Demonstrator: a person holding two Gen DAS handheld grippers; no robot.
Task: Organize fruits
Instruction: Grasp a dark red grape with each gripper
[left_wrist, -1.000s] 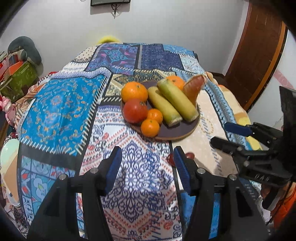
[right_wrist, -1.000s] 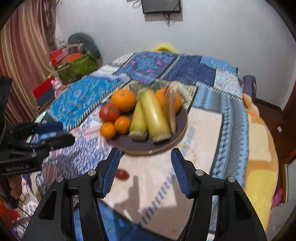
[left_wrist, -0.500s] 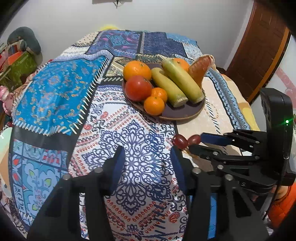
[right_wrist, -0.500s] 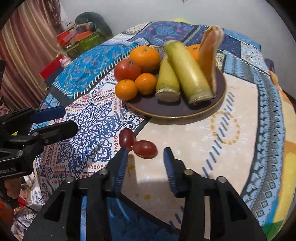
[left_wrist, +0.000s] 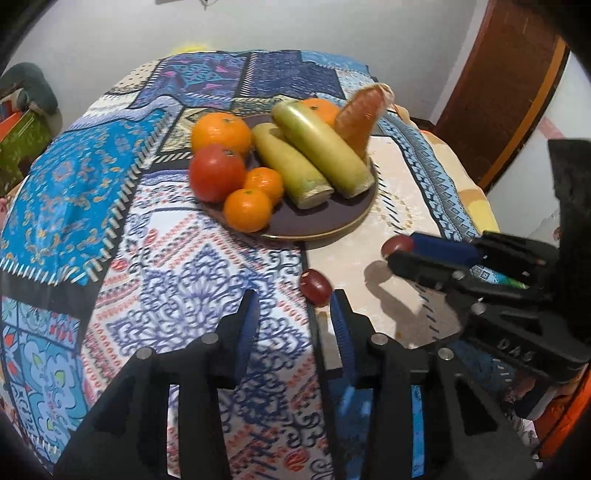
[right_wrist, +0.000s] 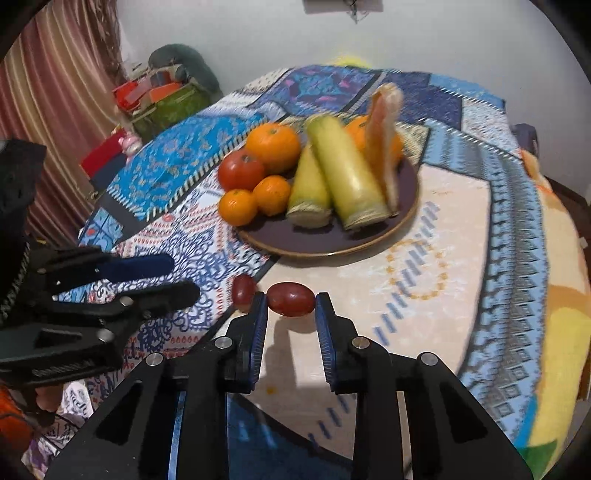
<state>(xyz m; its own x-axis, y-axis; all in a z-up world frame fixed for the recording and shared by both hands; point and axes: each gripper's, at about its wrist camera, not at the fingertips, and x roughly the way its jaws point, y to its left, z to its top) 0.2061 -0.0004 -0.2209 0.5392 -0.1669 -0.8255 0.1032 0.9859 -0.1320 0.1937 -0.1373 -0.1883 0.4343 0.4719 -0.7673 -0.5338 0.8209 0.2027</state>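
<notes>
A dark round plate on the patterned cloth holds a tomato, several oranges, two yellow-green corn cobs and an orange wedge-shaped piece. Two small dark red fruits lie off the plate. My right gripper is shut on one red fruit and holds it just above the cloth; it shows in the left wrist view too. The other red fruit lies on the cloth just ahead of my open, empty left gripper, near its right fingertip.
The bed or table is covered by a blue patchwork cloth. Boxes and bags stand at the left by a striped curtain. A brown door is at the right. The near cloth edge drops off close to both grippers.
My right gripper moved in and closed on one red fruit, lifting it slightly. My left gripper moved toward the other red fruit. The two fruits, touching before, are now apart.
</notes>
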